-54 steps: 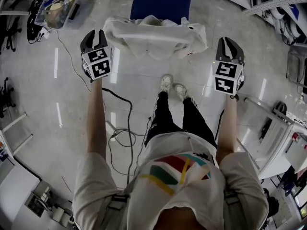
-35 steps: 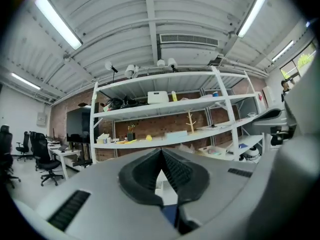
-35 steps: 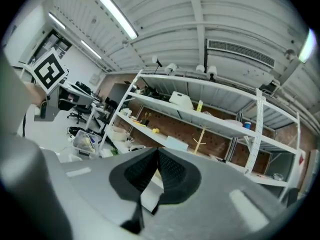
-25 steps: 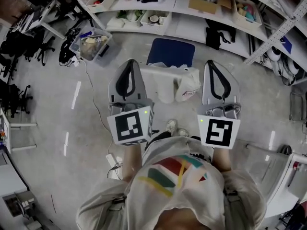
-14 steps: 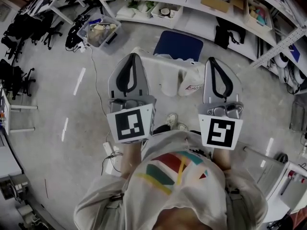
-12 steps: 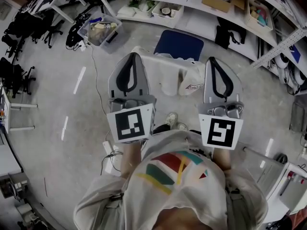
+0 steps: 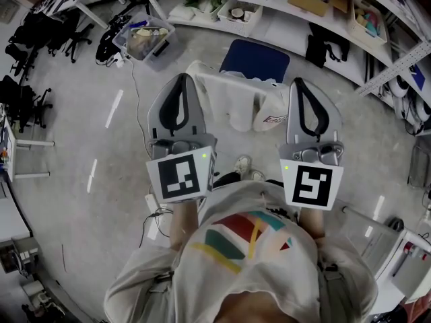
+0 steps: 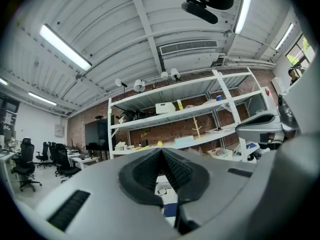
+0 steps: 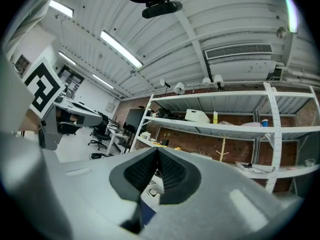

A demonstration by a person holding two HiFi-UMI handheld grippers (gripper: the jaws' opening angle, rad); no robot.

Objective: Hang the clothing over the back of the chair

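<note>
L gripper (image 7: 180,79) is pressed together. In its own view the ribbed pads (image 8: 175,169) meet at the tip w/ nothing btwn them, only a sliver of background showing lower down. R gripper (image 7: 301,83) is the same: closed tight on nothing, pads (image 9: 170,171) touching along the front edge. Both point level, side by side, on my side of the chair (image 7: 256,59), L one toward the chair's left & R one toward its right in the head view

The white garment (image 7: 229,99) is draped over the chair's back & hangs down the side facing me, bunched & a bit uneven, w/ a small printed patch (image 7: 271,121) low on its right part. The chair's blue seat shows beyond it. Neither gripper has hold of the cloth. Can't tell from above how near the tips are to it

My sneakers (image 7: 238,164) stand on the floor just short of the chair. Left of the chair is a clear plastic bin (image 7: 143,40) full of odds & ends, w/ a cable (image 7: 133,106) trailing across the floor near it. Behind the chair runs a white shelving rack (image 7: 276,25) w/ boxes & trays. Far left of the chair are black office chairs (image 7: 23,89). In the R gripper view the L gripper's marker cube (image 9: 42,89) shows at the left edge
</note>
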